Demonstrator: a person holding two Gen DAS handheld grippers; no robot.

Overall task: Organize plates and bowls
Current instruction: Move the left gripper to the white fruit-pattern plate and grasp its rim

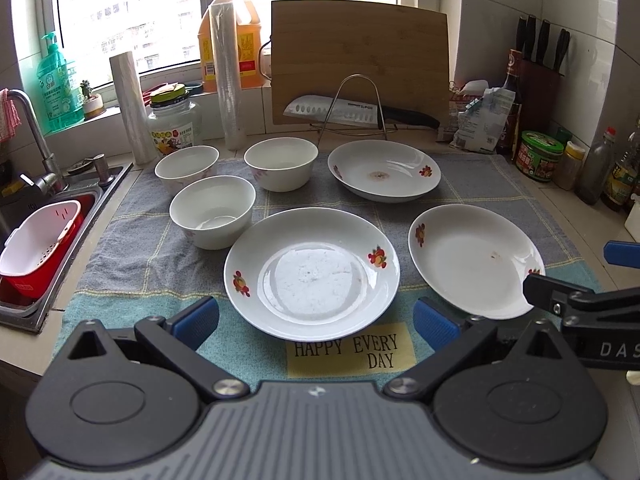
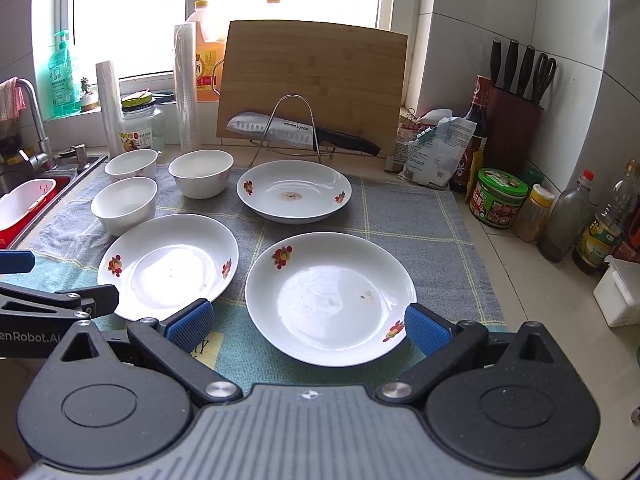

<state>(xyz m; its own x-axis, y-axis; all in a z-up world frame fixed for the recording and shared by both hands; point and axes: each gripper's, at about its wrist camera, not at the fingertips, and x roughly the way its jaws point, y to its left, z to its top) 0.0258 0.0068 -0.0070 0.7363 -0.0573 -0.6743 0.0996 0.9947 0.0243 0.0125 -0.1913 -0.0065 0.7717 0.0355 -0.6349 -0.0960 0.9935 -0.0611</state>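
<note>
Three white flower-print plates and three white bowls lie on a grey-and-teal cloth (image 1: 480,184). My left gripper (image 1: 316,322) is open just above the near rim of the front middle plate (image 1: 312,274), holding nothing. The front right plate (image 2: 332,296) sits between the fingers of my open right gripper (image 2: 308,326), untouched. The far plate (image 2: 294,190) lies behind them. A near bowl (image 1: 212,210), a far left bowl (image 1: 186,168) and a far middle bowl (image 1: 280,162) stand upright at left, apart. Each gripper appears at the edge of the other's view.
A sink with a tap (image 1: 36,136) and a red-and-white basket (image 1: 40,244) borders the cloth on the left. A cutting board (image 1: 360,60) and a knife on a wire rack (image 1: 344,110) stand behind. Jars, bottles (image 2: 568,220) and a knife block (image 2: 516,120) crowd the right.
</note>
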